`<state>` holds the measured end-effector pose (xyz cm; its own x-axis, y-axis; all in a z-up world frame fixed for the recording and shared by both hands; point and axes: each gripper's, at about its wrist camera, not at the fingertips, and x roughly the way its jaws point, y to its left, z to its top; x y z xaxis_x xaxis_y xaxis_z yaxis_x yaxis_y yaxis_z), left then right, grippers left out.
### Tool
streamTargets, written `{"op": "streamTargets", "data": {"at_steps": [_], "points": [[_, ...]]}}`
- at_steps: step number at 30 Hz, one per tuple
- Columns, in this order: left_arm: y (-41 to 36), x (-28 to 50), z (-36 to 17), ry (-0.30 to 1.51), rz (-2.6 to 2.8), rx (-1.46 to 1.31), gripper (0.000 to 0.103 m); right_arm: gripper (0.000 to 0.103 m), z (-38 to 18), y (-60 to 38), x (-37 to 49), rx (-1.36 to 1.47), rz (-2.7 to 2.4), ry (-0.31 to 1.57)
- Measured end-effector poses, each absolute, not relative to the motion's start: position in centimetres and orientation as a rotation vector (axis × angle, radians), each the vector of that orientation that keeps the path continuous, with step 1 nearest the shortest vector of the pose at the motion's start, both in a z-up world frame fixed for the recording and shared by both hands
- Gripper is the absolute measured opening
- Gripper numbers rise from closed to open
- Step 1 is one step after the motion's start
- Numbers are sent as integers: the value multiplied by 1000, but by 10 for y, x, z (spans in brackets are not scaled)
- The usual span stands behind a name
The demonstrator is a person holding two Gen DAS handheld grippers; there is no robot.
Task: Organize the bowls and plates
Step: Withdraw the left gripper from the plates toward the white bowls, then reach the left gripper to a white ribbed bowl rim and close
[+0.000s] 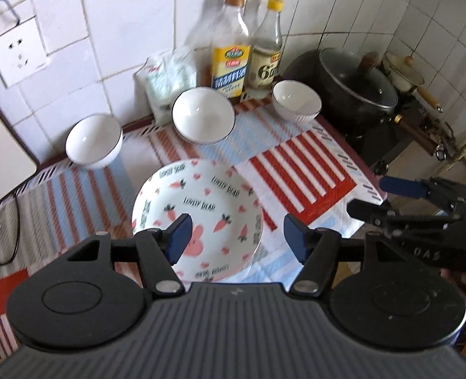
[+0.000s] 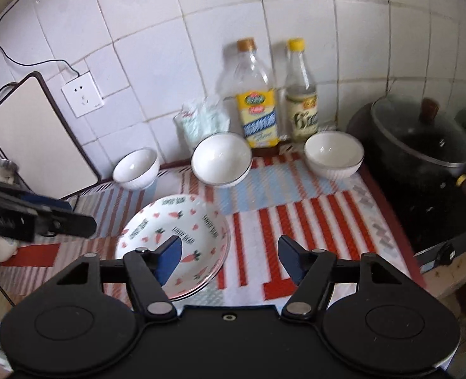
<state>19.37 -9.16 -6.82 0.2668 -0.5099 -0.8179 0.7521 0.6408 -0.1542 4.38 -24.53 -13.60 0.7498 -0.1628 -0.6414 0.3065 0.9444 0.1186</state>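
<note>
Open tongs (image 2: 229, 259) above stacked plates (image 2: 182, 221)

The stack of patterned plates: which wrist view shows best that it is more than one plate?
The right wrist view. There the patterned plates show layered rims along the lower right edge, beside the open right gripper. In the left wrist view the stack is larger and sharper from above, but its rims merge, so it reads almost as one plate.

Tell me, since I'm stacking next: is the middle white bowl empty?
Empty: the middle white ceramic bowl stands upright, showing only bare glazed inside.
</note>
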Motion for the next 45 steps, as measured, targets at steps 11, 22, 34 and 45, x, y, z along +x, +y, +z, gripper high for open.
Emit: {"op": "streamTargets", "data": {"at_steps": [11,22,34,45], "points": [[-139,204,-67,926,-933,257,65,73,-148,-291,30,226,-352,624],[-181,222,-92,870,-900,142,75,89,-175,-330,63,101,-305,710],[-235,254,-144,882,-907,102,84,91,-215,-350,118,-83,-264,579],[-305,282,-186,936,-939,101,83,93,-263,-380,167,-43,-329,609]]}}
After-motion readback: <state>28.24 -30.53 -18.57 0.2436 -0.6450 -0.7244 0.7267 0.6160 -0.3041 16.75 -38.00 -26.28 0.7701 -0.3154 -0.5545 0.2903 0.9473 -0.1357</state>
